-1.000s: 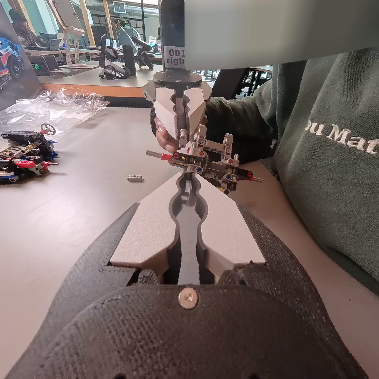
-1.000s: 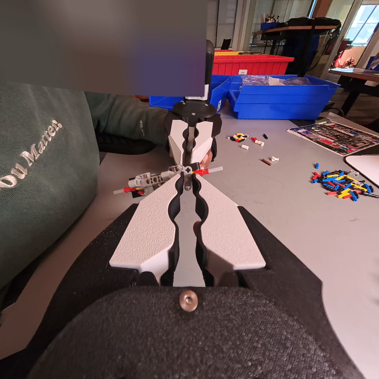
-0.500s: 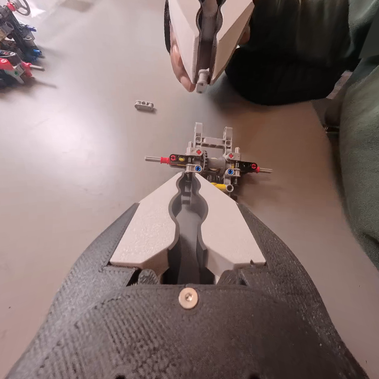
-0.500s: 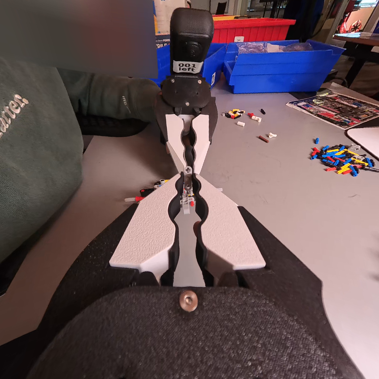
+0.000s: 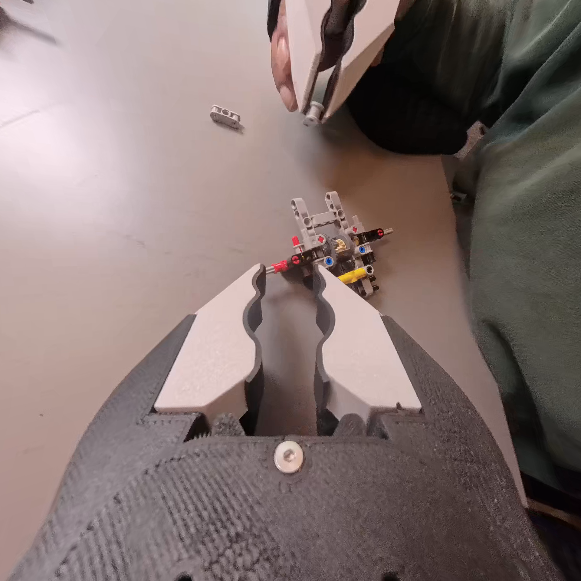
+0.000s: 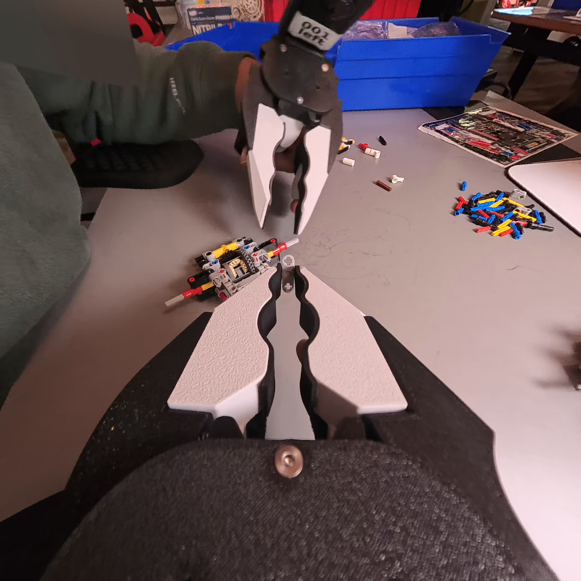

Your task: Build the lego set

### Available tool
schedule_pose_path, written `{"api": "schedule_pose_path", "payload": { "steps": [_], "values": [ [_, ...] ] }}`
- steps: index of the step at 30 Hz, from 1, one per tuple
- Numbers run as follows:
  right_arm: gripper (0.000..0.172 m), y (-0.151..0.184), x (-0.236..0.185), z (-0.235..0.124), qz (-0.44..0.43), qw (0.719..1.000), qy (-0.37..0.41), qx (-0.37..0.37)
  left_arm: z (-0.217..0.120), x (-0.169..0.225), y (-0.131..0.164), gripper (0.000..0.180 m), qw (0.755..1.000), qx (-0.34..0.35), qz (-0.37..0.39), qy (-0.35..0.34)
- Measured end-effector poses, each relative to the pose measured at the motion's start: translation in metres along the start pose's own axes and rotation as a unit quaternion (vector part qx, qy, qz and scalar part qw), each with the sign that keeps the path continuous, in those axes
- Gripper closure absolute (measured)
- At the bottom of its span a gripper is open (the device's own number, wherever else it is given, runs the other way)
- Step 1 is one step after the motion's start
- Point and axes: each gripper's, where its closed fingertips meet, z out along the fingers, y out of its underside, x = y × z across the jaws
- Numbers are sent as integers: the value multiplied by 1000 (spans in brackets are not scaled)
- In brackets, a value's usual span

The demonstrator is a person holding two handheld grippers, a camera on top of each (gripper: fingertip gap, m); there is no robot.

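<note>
Left wrist view: the left gripper (image 5: 289, 272) stands with its fingers apart over the grey table (image 5: 125, 220), nothing between the pads. Its tips lie just beside the brick assembly (image 5: 333, 248) — a small built unit of grey beams, black and yellow pins, blue and red connectors and a tan gear, resting on the table in front of the person's green sleeve (image 5: 518, 220). A thin axle with a red bush (image 5: 279, 266) projects from the assembly's near side, close to the left fingertip; whether it touches cannot be told. A loose grey connector (image 5: 225, 117) lies farther off on the table.

Right wrist view: the right gripper (image 6: 287, 272) is clamped on a thin grey link (image 6: 288, 273), a flat piece with cross-shaped holes, its far end standing clear of the pads. The same link shows in the left wrist view as a grey stub at the right gripper's tips, above the table. Beyond the assembly lie a pile of coloured pins (image 6: 500, 217), a printed sheet (image 6: 500, 135) and blue bins (image 6: 408, 63).

Handling, as a judgement — both pieces look light, rigid and smooth plastic. The link is narrow and could pivot or slip in a pinch, so a hold across its flat faces near mid-length suits it. The assembly is push-fitted and may shed parts if squeezed on its axles; the grey frame beams look like the firmest place to grip.
</note>
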Motion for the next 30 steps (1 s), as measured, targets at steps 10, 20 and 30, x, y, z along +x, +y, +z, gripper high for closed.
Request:
{"api": "schedule_pose_path", "payload": {
  "steps": [10,20,30],
  "values": [
    [165,0,3,-4,7,1000,5,7,10,-12,12,153,975,-168,8,149],
    [166,-6,0,-4,1,1000,1,20,7,8,-3,175,993,-66,93,42],
    [166,-25,6,5,22,998,46,38,-19,3,-22,175,863,51,282,-417]
  ]
}}
